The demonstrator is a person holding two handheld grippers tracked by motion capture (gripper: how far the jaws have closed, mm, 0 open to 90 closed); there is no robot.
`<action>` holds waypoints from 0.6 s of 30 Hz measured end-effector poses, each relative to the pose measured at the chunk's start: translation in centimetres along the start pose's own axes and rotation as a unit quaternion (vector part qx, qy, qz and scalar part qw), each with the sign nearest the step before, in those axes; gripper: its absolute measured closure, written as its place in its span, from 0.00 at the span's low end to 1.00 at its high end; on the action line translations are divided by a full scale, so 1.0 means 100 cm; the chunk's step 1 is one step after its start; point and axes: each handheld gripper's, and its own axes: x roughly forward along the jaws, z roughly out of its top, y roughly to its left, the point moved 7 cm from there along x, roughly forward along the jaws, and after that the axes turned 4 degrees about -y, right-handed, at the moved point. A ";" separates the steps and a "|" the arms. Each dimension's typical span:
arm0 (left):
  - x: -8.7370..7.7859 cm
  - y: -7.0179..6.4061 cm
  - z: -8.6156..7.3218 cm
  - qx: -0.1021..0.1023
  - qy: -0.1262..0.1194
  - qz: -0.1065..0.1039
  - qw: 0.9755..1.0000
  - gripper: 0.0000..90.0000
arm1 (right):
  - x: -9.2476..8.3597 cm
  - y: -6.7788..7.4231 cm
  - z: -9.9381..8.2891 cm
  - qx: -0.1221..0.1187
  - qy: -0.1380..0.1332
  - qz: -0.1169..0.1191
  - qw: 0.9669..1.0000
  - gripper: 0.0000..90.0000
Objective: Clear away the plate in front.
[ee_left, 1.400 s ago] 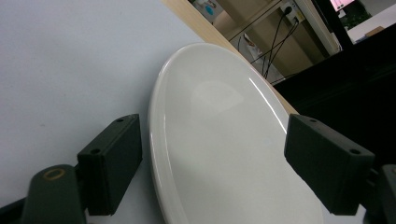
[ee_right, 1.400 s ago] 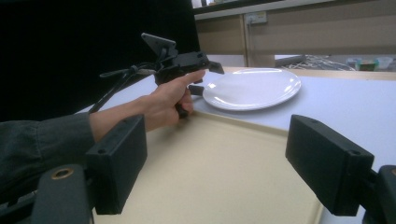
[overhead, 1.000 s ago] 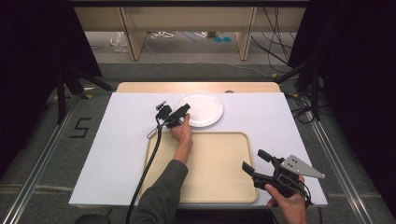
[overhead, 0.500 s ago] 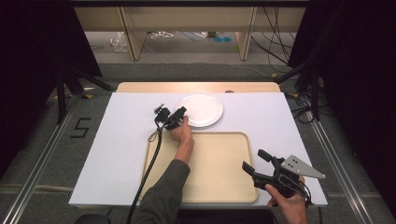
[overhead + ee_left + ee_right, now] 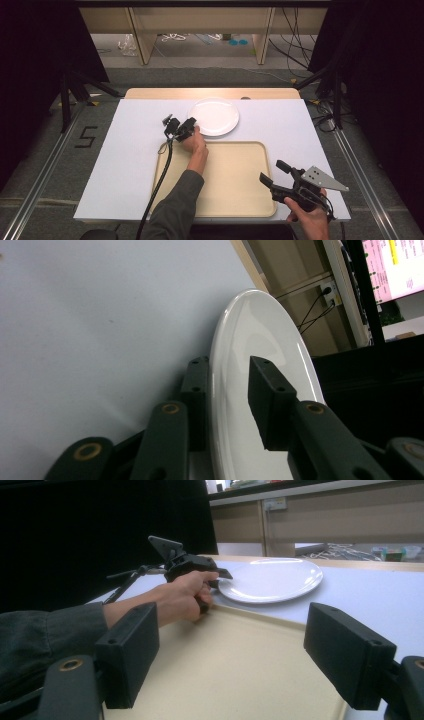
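Observation:
A white plate (image 5: pixel 215 116) (image 5: pixel 272 577) lies on the white table cover just beyond a beige tray (image 5: pixel 235 170) (image 5: pixel 250 670). At the plate's near left rim, my left gripper (image 5: pixel 191 123) (image 5: pixel 221 574) is held by a hand resting on the tray's far edge. In the left gripper view the left gripper (image 5: pixel 227 365) has one jaw under the plate (image 5: pixel 260 330) and one over it, close together on the rim. Over the tray's near right corner, my right gripper (image 5: pixel 271 171) (image 5: pixel 232 630) hovers open with nothing between its jaws.
The white cover (image 5: pixel 125 160) spans the wooden table (image 5: pixel 210 93). A cable (image 5: pixel 157 185) trails from the left gripper along the tray's left side. Dark curtains and stands flank the table, and shelving with loose cables stands beyond it.
My left gripper has slid slightly left and toward me along the plate's rim. The plate and my right gripper have stayed where they were.

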 end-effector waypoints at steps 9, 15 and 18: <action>-0.001 0.006 0.000 -0.020 0.005 -0.008 1.000 0.93 | 0.000 -0.001 0.000 -0.003 -0.001 0.001 1.000 0.26; -0.006 -0.001 0.003 -0.041 0.003 -0.042 0.998 0.96 | 0.000 0.000 0.001 -0.002 -0.002 0.001 1.000 0.26; -0.006 -0.001 0.003 -0.043 0.007 -0.046 0.998 0.96 | -0.002 0.000 0.001 -0.001 0.001 0.000 1.000 0.26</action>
